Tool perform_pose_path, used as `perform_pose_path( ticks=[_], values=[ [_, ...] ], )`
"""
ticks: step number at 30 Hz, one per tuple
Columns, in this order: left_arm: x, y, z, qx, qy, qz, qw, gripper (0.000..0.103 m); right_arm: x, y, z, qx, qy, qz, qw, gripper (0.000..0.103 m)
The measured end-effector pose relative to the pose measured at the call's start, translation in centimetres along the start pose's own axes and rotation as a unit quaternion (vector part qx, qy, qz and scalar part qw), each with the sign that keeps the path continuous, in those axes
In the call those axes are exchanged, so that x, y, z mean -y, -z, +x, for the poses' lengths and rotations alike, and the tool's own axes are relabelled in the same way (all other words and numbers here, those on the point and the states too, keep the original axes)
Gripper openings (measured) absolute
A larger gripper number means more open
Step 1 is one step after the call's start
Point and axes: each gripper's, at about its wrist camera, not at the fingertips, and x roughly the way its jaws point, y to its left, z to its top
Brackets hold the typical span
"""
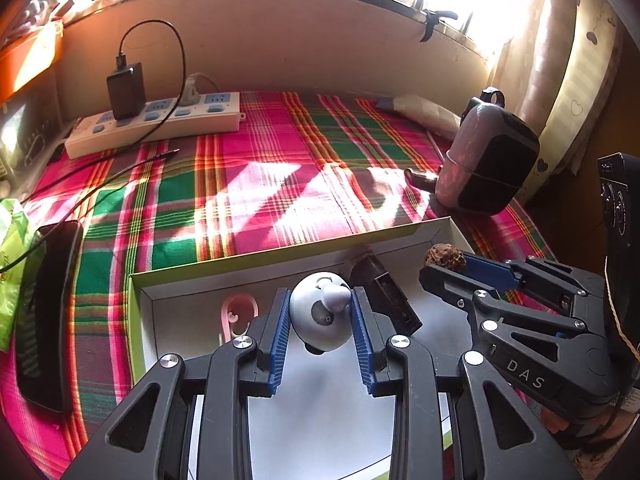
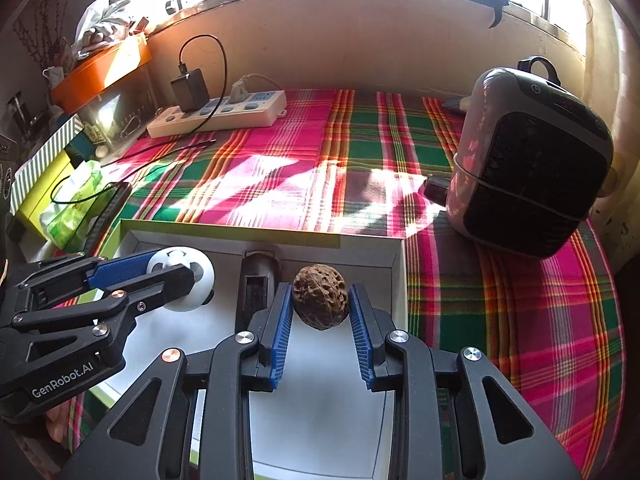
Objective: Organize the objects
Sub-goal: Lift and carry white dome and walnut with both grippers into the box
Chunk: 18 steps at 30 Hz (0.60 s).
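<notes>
A shallow white box with a green rim lies at the near edge of the plaid-covered table. My left gripper is shut on a white round toy and holds it over the box. My right gripper is shut on a brown walnut over the box's right part. In the box lie a dark rectangular device and a pink hook.
A grey and black heater stands at the right. A white power strip with a black charger lies at the back left. A black phone and green packet lie at the left.
</notes>
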Motion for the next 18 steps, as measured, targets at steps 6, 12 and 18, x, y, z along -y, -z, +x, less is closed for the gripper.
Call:
perform_pose_path(
  ticks=[6, 12, 18],
  values=[
    [-0.1, -0.2, 1.1, -0.009, 0.000, 0.004, 0.9999, 0.028, 0.0, -0.3, 1.0, -0.009, 0.004, -0.003, 1.000, 0.030],
    [-0.1, -0.4, 1.7, -0.015, 0.001, 0.005, 0.9999, 0.028, -0.1, -0.5, 1.6, -0.015, 0.005, -0.003, 1.000, 0.030],
    [-0.1, -0.6, 1.9, -0.016, -0.004, 0.008, 0.9998, 0.028, 0.0, -0.6, 1.9, -0.019, 0.005, -0.002, 1.000, 0.030]
  ],
)
